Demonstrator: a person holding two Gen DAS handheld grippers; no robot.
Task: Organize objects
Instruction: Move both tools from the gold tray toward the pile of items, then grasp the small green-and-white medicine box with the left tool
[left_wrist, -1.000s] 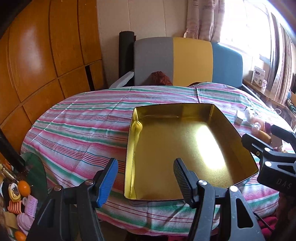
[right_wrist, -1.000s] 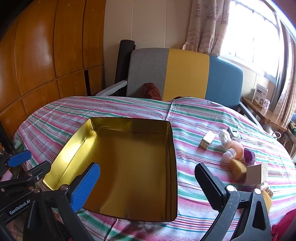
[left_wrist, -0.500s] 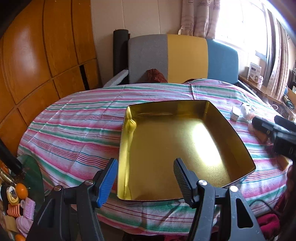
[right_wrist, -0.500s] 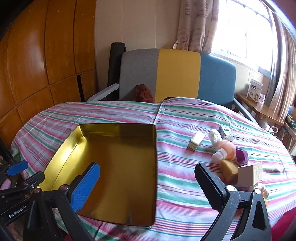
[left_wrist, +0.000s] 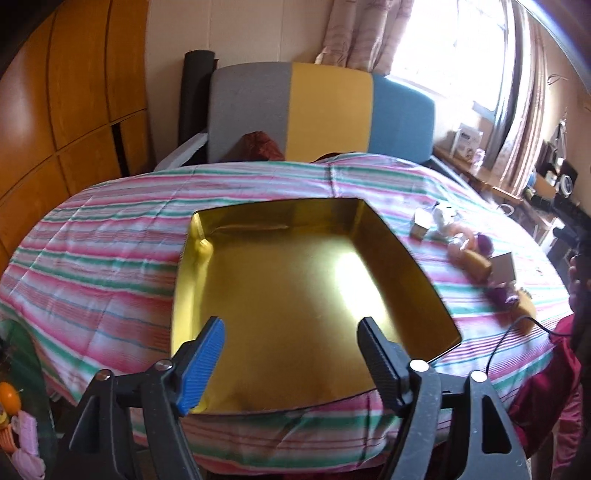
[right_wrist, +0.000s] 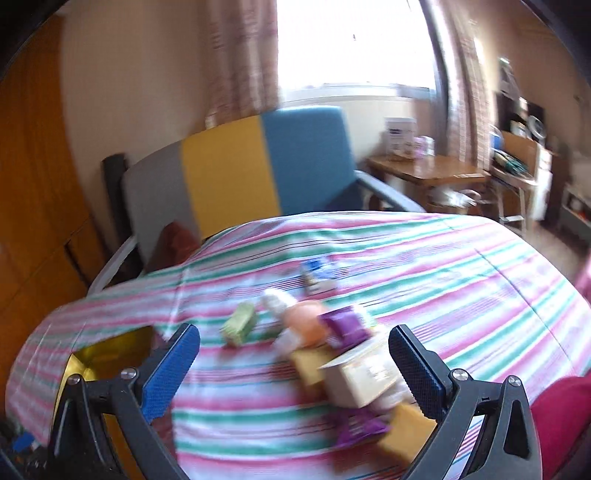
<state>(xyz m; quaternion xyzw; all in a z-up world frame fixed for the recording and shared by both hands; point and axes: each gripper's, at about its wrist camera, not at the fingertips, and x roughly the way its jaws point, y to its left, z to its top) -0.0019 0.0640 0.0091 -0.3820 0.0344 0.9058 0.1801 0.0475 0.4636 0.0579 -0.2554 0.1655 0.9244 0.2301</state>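
armchair (left_wrist: 325, 110) grey, yellow, blue panels, behind table | wooden wall panels (left_wrist: 55, 110) left | curtains (right_wrist: 243, 55) at bright window | side table (right_wrist: 424, 170) right

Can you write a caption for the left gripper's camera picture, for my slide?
Left gripper, jaws opening with nothing between them, over an empty gold tin on a striped tablecloth.

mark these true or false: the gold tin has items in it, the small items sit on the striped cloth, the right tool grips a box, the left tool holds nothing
1. The gold tin has items in it. False: it is empty.
2. The small items sit on the striped cloth. True.
3. The right tool grips a box. False: its jaws stand open, pressing on nothing.
4. The left tool holds nothing. True: its jaws are opening, nothing between them.
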